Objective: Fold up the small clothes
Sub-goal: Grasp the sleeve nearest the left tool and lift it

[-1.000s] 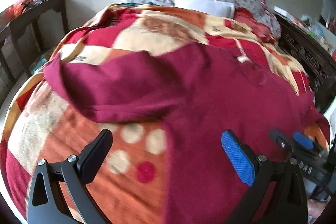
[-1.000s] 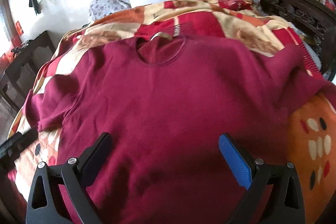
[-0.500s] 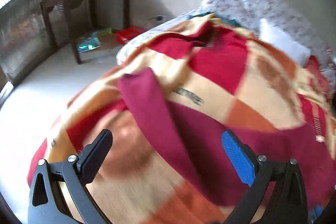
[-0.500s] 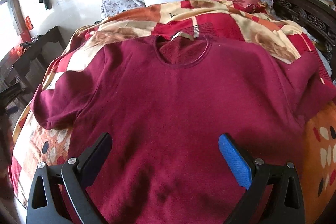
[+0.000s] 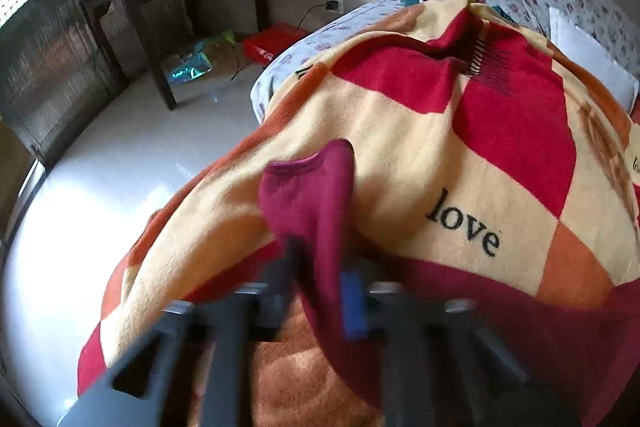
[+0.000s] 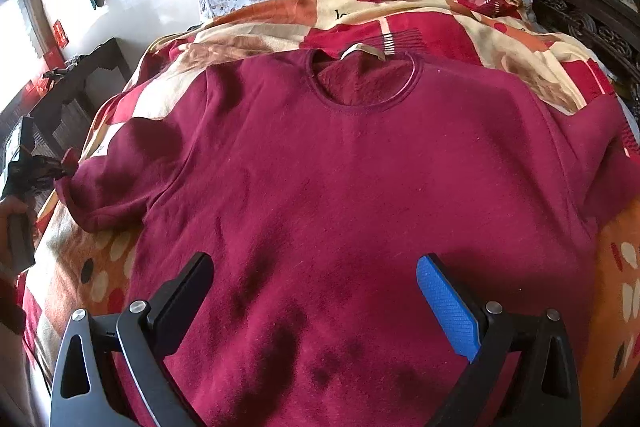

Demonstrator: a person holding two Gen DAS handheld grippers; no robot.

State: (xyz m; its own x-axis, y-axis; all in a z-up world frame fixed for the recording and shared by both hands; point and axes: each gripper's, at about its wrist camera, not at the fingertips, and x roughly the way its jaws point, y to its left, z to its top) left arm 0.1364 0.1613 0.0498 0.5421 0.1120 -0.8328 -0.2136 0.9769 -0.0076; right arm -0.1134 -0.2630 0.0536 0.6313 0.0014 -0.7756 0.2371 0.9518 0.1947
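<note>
Your left gripper (image 5: 320, 287) has just been closing and now pinches the sleeve (image 5: 308, 195) of the maroon shirt (image 6: 360, 187) at its 9 o'clock edge. The shirt lies flat, collar at 12 o'clock, on the patterned blanket (image 6: 500, 39). Your right gripper (image 6: 316, 291) hangs over its hem, jaws wide apart.

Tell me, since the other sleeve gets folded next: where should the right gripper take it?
Judging by its pose, pinch the cuff edge of the free sleeve of the maroon shirt, coming from the outer side; it drapes past the blanket's slope, and the right gripper is open.
</note>
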